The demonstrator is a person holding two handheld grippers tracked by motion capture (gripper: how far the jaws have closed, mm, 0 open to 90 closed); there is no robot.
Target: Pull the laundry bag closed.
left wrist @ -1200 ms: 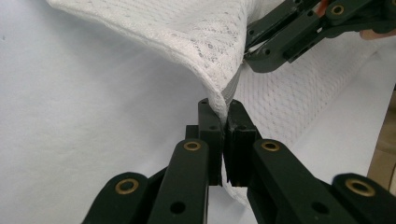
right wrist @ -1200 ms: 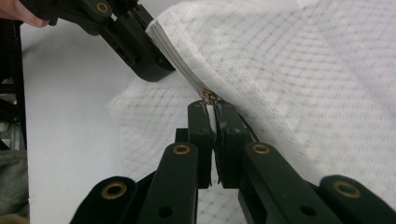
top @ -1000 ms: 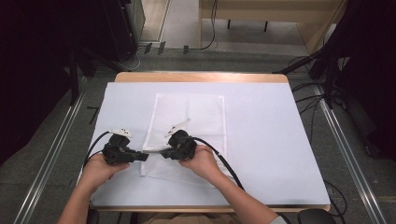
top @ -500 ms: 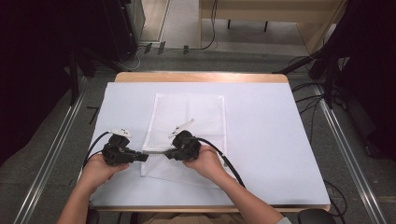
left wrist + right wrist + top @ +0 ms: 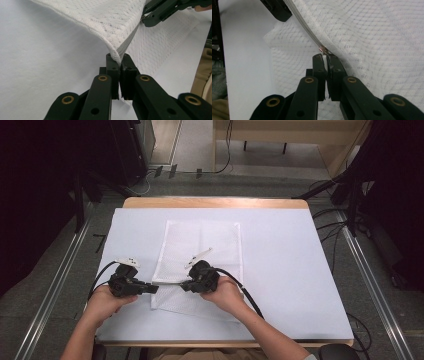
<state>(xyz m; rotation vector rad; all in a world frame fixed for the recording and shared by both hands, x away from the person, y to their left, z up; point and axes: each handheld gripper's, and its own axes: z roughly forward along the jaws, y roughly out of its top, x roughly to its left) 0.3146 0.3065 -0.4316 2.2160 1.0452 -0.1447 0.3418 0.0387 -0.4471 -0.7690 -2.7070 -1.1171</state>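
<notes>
A white mesh bag [image 5: 202, 242] lies flat on the white table cover, its near part lifted between the two grippers. My left gripper [image 5: 119, 58] is shut on the bag's zipper-end corner [image 5: 120, 51] and sits at the bag's near left edge [image 5: 154, 289]. My right gripper [image 5: 325, 58] is shut on the white zipper pull [image 5: 325, 60], just below the metal slider [image 5: 323, 50]. In the high view it [image 5: 183, 285] faces the left gripper, with the zipper line [image 5: 167, 283] taut between them. Both hands grip the tools from the table's near side.
The white cover [image 5: 290, 270] spreads over a wooden table [image 5: 215, 202]. Metal rails [image 5: 55, 285] run along both sides on the floor. Dark stands and cables [image 5: 350, 205] crowd the far corners. Black cables [image 5: 245, 292] trail from the grippers.
My right gripper has slid a little to the right with the zipper pull, widening the gap to the left gripper. The left gripper has stayed put on the bag's corner.
</notes>
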